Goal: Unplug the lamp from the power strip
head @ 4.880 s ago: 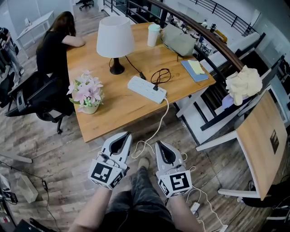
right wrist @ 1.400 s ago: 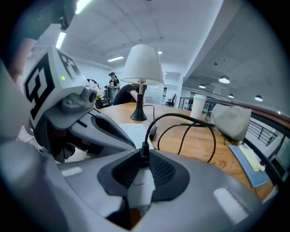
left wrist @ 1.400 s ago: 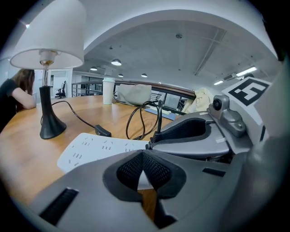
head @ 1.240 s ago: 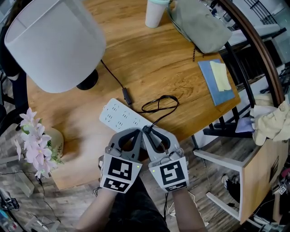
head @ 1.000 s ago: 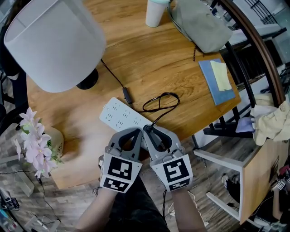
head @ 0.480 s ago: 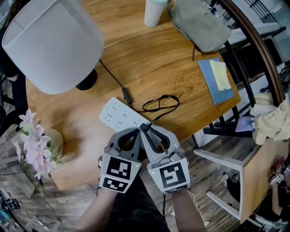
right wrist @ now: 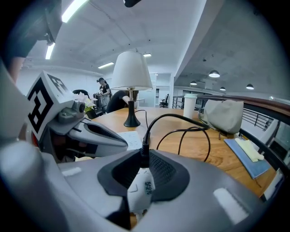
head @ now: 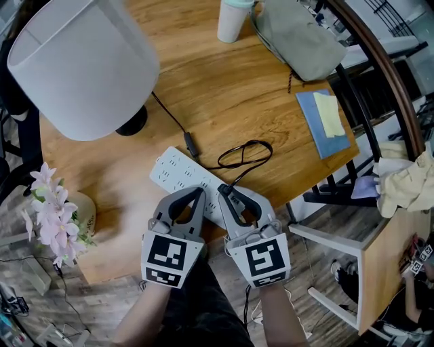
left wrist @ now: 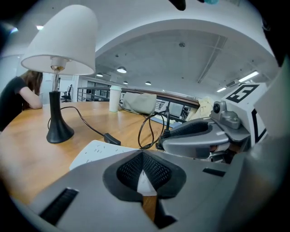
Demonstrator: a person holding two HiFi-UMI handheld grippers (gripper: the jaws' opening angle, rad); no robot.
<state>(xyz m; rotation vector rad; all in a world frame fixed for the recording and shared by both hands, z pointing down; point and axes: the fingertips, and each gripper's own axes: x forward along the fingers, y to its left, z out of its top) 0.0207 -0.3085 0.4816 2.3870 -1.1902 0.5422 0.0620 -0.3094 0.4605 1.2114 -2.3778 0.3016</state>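
The lamp (head: 81,64) with a white shade stands at the table's back left. Its black cord (head: 244,154) loops across the wood to my right gripper (head: 222,191). That gripper (right wrist: 144,156) is shut on the cord's white plug (right wrist: 140,188), with the cord rising out of the pads. Bare wood shows below the plug, whose prongs are hidden. The white power strip (head: 180,175) lies slantwise just ahead of both grippers. My left gripper (head: 195,194) is at the strip's near edge, and its jaws (left wrist: 142,156) are shut on nothing.
A flower pot (head: 51,203) stands at the left table edge. A cup (head: 230,20), a grey bag (head: 298,37) and a blue notebook (head: 325,122) lie at the back right. The table's front edge is under my grippers. A person (left wrist: 22,90) sits behind the lamp.
My left gripper has drawn back and to the left, away from the right one. The right gripper has shifted slightly right with the plug, and the cord loop moved with it.
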